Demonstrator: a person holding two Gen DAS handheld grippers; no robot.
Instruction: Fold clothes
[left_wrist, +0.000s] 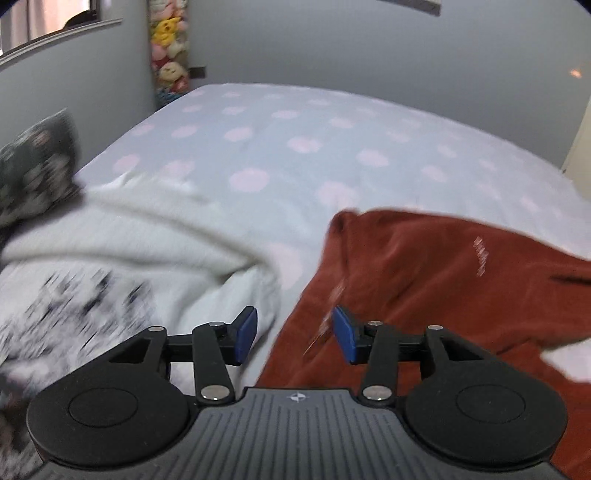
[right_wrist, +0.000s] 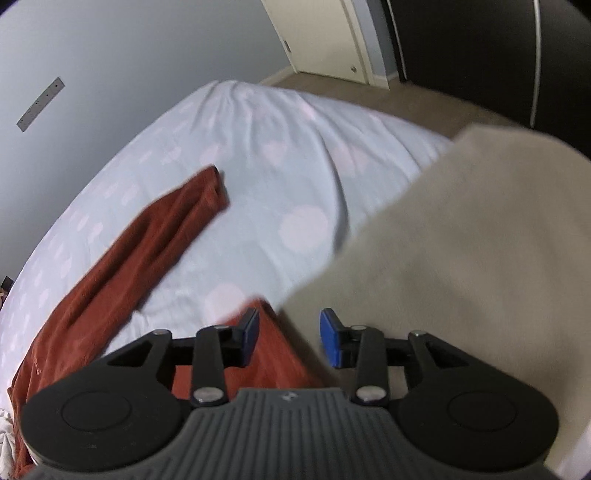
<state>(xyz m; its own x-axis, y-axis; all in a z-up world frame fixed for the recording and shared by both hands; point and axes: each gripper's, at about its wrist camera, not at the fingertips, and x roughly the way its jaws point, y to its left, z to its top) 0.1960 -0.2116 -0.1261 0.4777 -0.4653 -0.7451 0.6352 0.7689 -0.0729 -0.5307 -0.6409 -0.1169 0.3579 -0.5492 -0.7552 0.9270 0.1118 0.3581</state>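
Garment (left_wrist: 424, 266) (rust-red) below both grippers | left gripper (left_wrist: 295, 334) fingers apart, empty | right gripper (right_wrist: 290, 338) fingers apart, empty

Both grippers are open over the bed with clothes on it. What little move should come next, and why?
Probably lower the left gripper onto the near edge of the red garment and close on it. Both grippers are open and hold nothing, and the red garment lies unfolded on the bed sheet, right under the left one. The right gripper hangs over the spot where the red garment meets a beige cloth.
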